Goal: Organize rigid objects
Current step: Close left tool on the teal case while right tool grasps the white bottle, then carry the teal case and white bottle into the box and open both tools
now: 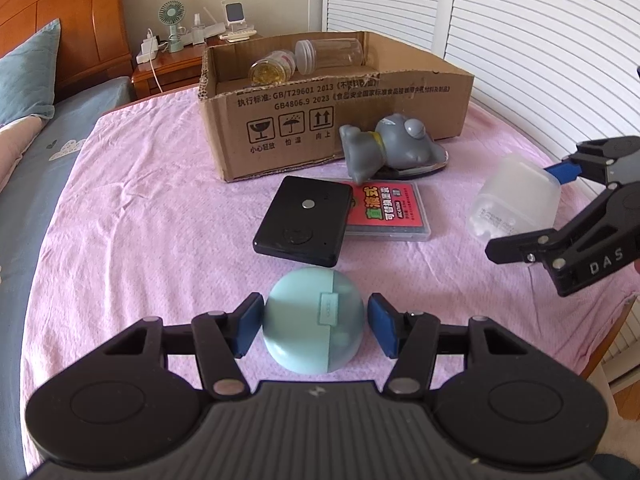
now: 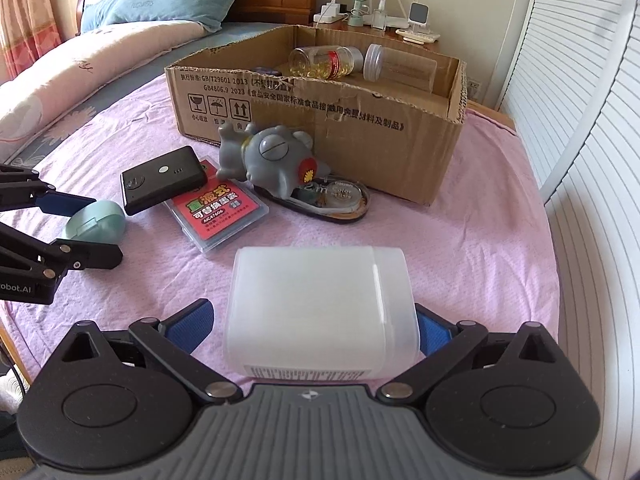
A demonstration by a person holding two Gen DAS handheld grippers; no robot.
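**Two grippers, two items, one box waiting**

On the pink sheet (image 1: 140,200), the left gripper (image 1: 316,326) straddles a pale teal egg-shaped case (image 1: 312,320). Its blue pads (image 1: 250,326) sit on either side of the case — jaws apart; the left one looks close to touching, though I can't be sure of contact.

To the right, the right gripper (image 2: 316,330) has a frosted white plastic container (image 2: 320,312) lying on its side between its fingers. The pads (image 2: 192,326) look pressed to the container's walls, so it seems clamped.

Between them and the cardboard box (image 1: 320,120) lie a black flat device (image 1: 304,220) resting partly on a red-labelled clear case (image 1: 388,212), and a grey toy figure (image 1: 388,148) tipped over just in front of the box wall. Inside the box — two clear jars (image 2: 360,62) on their sides.
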